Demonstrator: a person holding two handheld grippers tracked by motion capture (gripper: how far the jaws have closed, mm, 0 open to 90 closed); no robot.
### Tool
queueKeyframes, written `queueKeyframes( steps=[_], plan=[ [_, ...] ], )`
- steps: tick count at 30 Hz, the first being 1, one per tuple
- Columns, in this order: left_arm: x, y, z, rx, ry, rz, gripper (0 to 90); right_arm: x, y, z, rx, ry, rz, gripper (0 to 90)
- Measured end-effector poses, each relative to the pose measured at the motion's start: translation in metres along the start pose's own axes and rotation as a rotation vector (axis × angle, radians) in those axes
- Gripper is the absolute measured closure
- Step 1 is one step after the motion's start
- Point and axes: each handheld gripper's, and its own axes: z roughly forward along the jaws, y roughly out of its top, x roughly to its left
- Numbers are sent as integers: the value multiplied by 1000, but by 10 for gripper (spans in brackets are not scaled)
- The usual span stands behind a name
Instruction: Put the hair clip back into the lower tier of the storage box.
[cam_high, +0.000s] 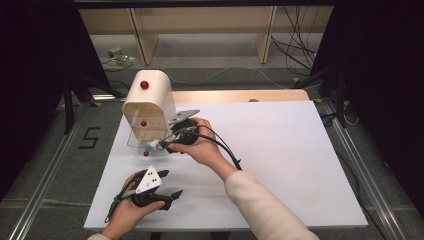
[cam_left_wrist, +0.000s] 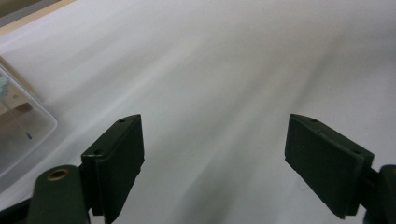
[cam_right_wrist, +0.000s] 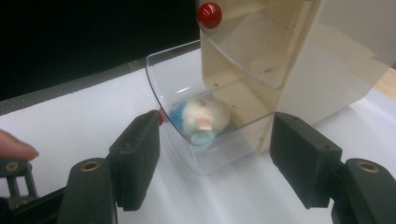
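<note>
Fingers of our right gripper stand half-open, empty, before the tilted-out clear drawer holding a small toy; left gripper rests wide on the bench; we should reach in squarely.

Both my grippers open, nothing held.

My left gripper sits low at the near left, gripped by my left hand, its grey plate on top and its cable looping off to the side; in the left gripper view its jaws stand wide apart with nothing between them. My right arm reaches forward and to the left in a pale sleeve, my right hand wrapped around the right gripper, whose tips point left. In the right gripper view its jaws are parted, pads pressing on nothing.
</note>
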Motion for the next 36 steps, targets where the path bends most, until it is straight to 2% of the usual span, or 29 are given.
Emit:
queueKeyframes(
  steps=[12,36],
  plan=[
    [0,0,1,2,1,-3,198,-8,-17,-27,-24,-24,19,339],
    [1,-2,0,0,4,-18,197,-20,-49,-70,-33,-69,32,336]
  ],
)
